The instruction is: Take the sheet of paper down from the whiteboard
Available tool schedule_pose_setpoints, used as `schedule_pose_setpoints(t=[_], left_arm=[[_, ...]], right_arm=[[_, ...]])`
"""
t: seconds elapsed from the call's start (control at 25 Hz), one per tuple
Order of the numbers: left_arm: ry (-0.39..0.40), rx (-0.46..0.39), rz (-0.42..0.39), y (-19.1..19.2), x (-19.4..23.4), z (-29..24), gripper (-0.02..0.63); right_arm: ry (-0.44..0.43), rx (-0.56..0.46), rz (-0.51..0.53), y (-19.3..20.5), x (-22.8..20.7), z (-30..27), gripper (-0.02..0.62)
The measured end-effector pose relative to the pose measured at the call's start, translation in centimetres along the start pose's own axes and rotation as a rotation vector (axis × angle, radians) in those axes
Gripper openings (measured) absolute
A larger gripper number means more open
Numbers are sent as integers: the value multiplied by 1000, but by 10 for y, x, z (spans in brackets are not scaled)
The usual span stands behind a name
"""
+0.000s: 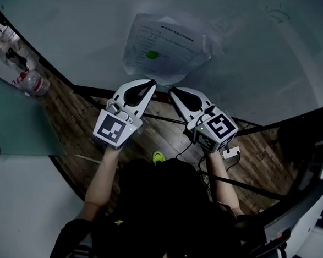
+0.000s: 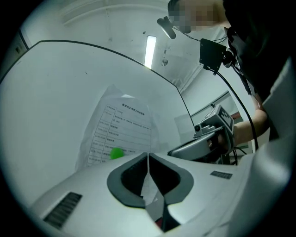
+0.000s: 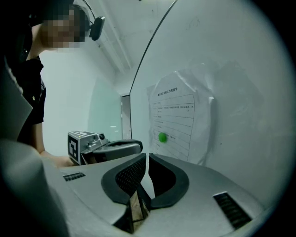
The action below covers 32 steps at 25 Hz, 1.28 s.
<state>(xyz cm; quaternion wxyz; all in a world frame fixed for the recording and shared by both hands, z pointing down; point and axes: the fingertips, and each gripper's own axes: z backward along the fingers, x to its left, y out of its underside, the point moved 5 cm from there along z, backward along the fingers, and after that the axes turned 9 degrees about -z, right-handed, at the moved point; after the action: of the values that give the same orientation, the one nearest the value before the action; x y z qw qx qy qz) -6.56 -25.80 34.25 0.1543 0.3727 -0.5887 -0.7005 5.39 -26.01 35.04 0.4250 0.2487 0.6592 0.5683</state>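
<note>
While the sheet of paper (image 1: 166, 49) hangs on the whiteboard (image 1: 74, 31) under a green magnet (image 1: 152, 55), left tongs (image 1: 151, 83) and right tongs (image 1: 173, 90) are closed, empty; spread one, then pinch its lower edge.

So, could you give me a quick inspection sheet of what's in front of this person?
Surface: whiteboard, upright.
Job's things: sheet of paper in a crinkled clear sleeve, on the board under a green magnet.
Clutter: plastic bottle at the far left.
Grippers: left gripper and right gripper side by side below the sheet, fingers together, nothing held.
Cables: black cable hanging beside the person.
Surroundings: wooden floor under the board.
</note>
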Motion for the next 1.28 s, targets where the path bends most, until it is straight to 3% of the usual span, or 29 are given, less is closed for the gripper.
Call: schedule_pose_setpoints(t=[0.4, 0.68, 1.28], left_arm=[[-51, 25, -36, 2, 11, -6, 45], [-94, 55, -135, 1, 24, -15, 115], [-172, 84, -253, 3, 42, -39, 181]], right_arm=[[-26, 33, 7, 1, -11, -10, 21], [4, 28, 14, -2, -18, -12, 26], [52, 34, 31, -5, -29, -17, 59]])
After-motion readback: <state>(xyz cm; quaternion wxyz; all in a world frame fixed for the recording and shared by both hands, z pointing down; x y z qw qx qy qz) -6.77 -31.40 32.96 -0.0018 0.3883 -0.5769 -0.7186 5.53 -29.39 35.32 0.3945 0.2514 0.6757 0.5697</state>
